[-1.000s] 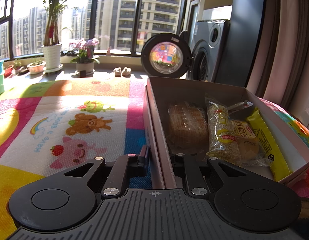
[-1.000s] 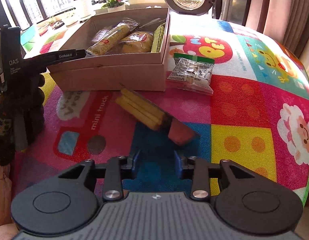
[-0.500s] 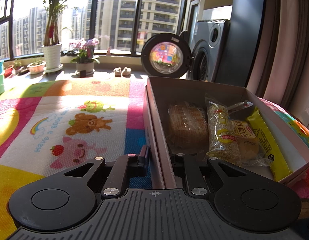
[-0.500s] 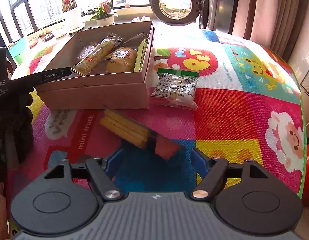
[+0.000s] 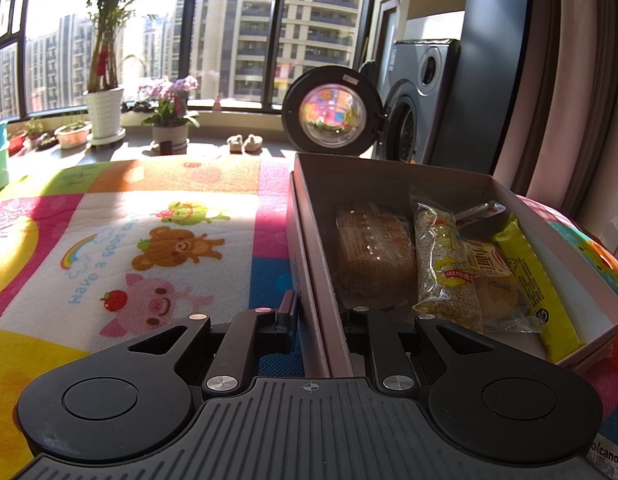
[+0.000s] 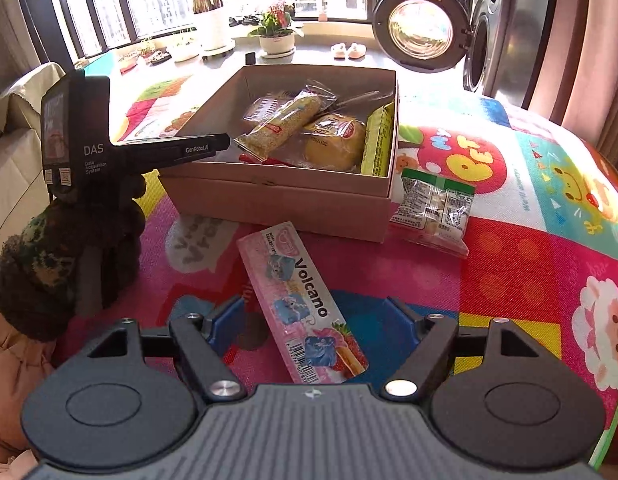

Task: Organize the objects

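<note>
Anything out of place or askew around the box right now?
Two snacks sit outside the box: a pink Volcano pack lying askew on the mat in front, and a clear green-topped packet propped against its right corner.

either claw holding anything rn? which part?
Left claw is shut on the cardboard box's near-left side wall. Right claw is open over the pink Volcano pack, holding nothing.

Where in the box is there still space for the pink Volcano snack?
The bare floor of the cardboard box lies along its left wall, beside the grain bar, near where the left claw pinches the wall. The right side is crowded: bun and yellow packet sit packed together.
</note>
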Tool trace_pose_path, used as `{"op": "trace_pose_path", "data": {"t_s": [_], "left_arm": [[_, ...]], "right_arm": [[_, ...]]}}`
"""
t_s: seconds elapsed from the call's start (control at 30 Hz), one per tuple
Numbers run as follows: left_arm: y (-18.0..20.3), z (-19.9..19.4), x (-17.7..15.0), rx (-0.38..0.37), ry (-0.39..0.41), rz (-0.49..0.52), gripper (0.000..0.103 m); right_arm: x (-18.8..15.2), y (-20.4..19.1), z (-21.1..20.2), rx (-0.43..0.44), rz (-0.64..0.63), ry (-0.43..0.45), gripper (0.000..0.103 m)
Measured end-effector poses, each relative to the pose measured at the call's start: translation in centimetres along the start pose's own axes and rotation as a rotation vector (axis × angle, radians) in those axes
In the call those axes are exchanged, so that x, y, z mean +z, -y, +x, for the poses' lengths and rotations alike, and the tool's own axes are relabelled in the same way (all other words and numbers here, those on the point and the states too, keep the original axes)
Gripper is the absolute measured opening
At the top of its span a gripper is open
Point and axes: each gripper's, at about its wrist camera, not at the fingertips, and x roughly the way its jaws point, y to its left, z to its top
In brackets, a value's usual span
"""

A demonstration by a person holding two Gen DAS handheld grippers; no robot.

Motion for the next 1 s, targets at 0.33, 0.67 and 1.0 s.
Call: {"op": "trace_pose_path", "data": {"t_s": [0.33, 0.67, 1.0], "left_arm": [[0.0, 0.0, 0.0, 0.000, 0.000, 0.000, 0.017], [0.0, 0.0, 0.0, 0.000, 0.000, 0.000, 0.017], [0.0, 0.0, 0.0, 0.000, 0.000, 0.000, 0.017]], "right_arm": [[0.5, -1.1, 5.0, -0.009, -0.067, -0.047, 0.077], [-0.6, -1.9, 1.4, 0.071, -0.031, -0.091, 0.043], [7.7, -2.3, -5.7, 0.041, 0.032, 0.212, 0.043]]}}
